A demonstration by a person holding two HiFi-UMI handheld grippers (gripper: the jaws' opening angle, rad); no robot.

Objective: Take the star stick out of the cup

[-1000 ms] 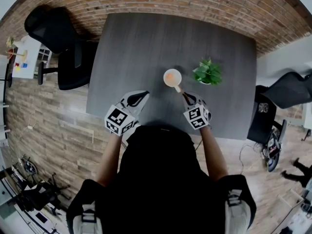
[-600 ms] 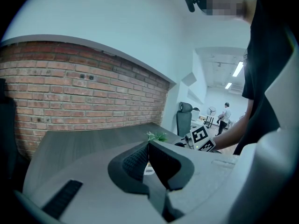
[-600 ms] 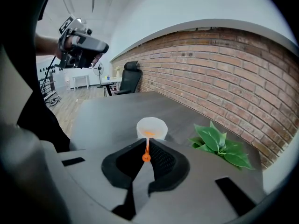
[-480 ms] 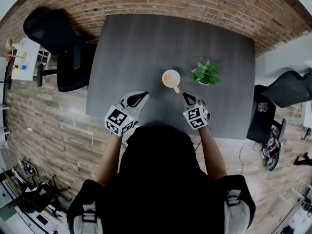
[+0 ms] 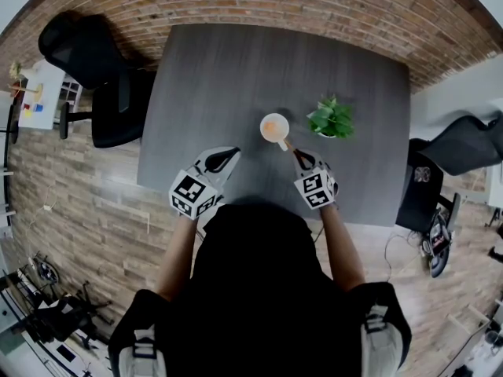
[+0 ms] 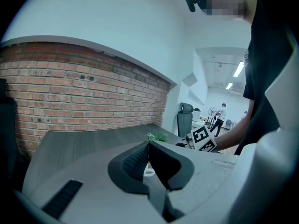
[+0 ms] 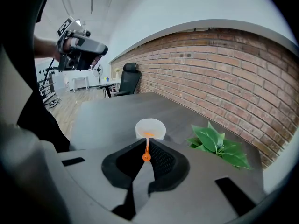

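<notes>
Slippage threatens, since the fingers of the right gripper [image 7: 146,149] clamp only the knobbed end of the orange star stick [image 7: 146,143] leaning from the white cup [image 7: 150,127] at 11 o'clock, and a sideways pull could topple that cup, while the fingers of the left gripper [image 6: 148,147] rest together, empty.
</notes>
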